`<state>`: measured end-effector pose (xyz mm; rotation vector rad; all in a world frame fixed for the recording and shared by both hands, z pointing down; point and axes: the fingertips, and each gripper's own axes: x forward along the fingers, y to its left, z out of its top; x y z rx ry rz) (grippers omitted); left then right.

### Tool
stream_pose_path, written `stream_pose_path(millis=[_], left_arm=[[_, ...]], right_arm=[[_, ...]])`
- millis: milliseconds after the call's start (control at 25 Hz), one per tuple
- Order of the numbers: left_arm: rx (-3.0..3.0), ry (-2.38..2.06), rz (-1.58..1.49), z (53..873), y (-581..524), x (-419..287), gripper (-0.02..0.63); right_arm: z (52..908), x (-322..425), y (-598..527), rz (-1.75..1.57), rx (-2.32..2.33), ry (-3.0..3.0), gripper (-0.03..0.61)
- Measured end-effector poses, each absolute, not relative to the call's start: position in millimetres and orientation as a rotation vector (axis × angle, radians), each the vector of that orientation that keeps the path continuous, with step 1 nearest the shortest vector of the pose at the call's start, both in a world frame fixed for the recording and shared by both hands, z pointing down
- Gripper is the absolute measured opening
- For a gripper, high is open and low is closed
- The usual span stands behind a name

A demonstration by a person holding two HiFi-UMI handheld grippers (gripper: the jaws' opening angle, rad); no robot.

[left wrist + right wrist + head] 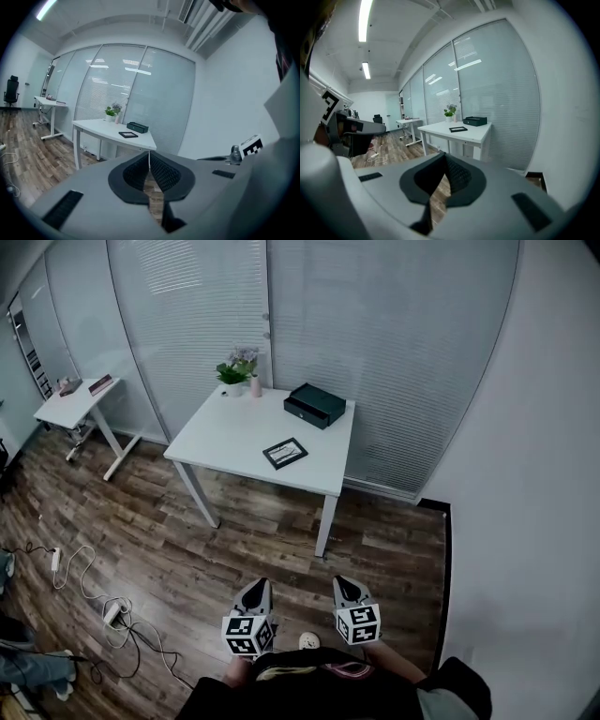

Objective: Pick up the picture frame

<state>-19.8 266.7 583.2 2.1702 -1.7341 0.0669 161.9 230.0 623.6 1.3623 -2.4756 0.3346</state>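
While the small black picture frame (285, 453) lies flat and untouched on the white rectangular bench (225, 437), the step in hand is judged to be the approach, since nothing is gripped. The left hand-held gripper (257, 587) and the right hand-held gripper (343, 583) are held side by side over the wooden plank floor (187, 549), well apart from the bench. Both are seen with their jaws closed together and nothing between them; only floor shows through the slit below the pads in each gripper view.

In the head view the frame is found at roughly twelve o'clock from the pair of grippers, toward the bench's near right corner. On the bench top it is placed at about seven o'clock from the long black box (319, 405) and five o'clock from the small potted plant (234, 374), apart from both. In the left gripper view the frame (128, 134) is seen at eleven o'clock from the jaw tips; in the right gripper view it (458, 129) is seen at about one o'clock.

For the next move, the bench must first be reached. One gripper's jaws would then need to be opened and brought down over an edge of the frame, which, lying flat and thin, is judged awkward to catch.
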Motion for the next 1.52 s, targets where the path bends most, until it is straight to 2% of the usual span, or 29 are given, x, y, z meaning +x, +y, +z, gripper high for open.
stream_pose_path(millis=[440,840,1160,1520], left_arm=[[2.149,-1.746,0.061,583.5,236.3,6.9,0.021],[2.175,-1.714,0.087,591.6,210.7,1.6,0.021],[2.232,-1.649,0.117,594.0,152.1,-25.6,0.023],[2.296,-1.598,0.129,588.6,64.7,-82.9,0.021]], right_arm=[[626.7,175.3,208.1,0.351,1.271,-2.524,0.010],[640.5,171.7,196.7,0.403,1.273,-2.482,0.010],[644.8,158.0,143.3,0.464,1.391,-2.409,0.011],[633.9,104.4,62.5,0.486,1.481,-2.393,0.010]])
